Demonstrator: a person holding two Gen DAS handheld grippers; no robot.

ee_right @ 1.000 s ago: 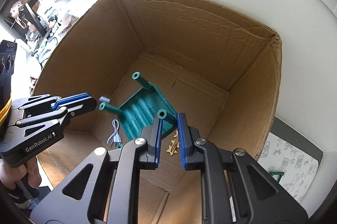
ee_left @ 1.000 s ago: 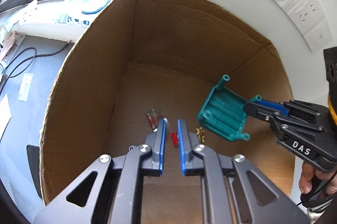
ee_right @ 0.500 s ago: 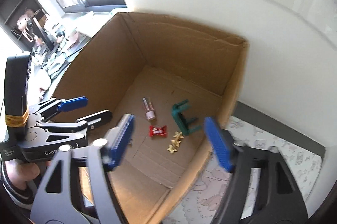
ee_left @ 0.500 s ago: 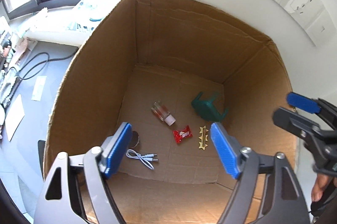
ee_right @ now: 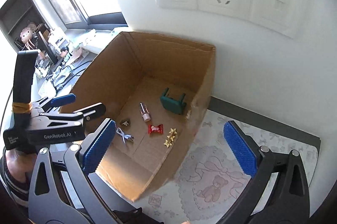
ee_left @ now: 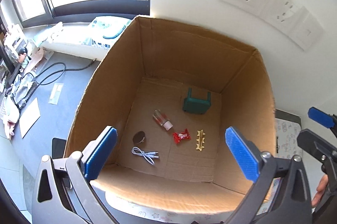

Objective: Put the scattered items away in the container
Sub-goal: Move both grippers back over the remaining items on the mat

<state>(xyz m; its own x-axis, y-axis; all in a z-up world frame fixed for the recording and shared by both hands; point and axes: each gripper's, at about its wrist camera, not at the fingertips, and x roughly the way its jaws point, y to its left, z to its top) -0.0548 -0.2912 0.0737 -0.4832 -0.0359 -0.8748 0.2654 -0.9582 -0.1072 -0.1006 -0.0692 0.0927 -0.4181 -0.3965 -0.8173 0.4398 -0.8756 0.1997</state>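
Cardboard first: the open brown corrugated box [ee_left: 118,85] stands against the white wall, partly on a pale printed mat [ee_right: 214,169], and I read it as the container for the tidy-up.

On its floor I count six items, all lying apart from one another: a small teal plastic stool [ee_left: 197,105] tipped on its side near the far right corner; a clear little bottle with a pale cap [ee_left: 162,120] lying flat; a red sweet wrapper [ee_left: 181,136]; a gold star-edged hair clip [ee_left: 200,140]; a coiled white cable [ee_left: 145,155]; a dark round disc [ee_left: 138,137] near the left wall.

My left gripper [ee_left: 168,152] hangs above the box's near edge. Its jaws are opening, nearly at full spread, with nothing between the blue pads [ee_left: 101,152]. My right gripper [ee_right: 168,150] sits over the box's right wall and the mat. Its jaws are opening too, also empty.

Judgement: both grippers are spread and empty because their loads are already in the box; the stool's tipped pose suggests a drop, not a placement. No scattered item shows on the mat, so the task looks close to done.
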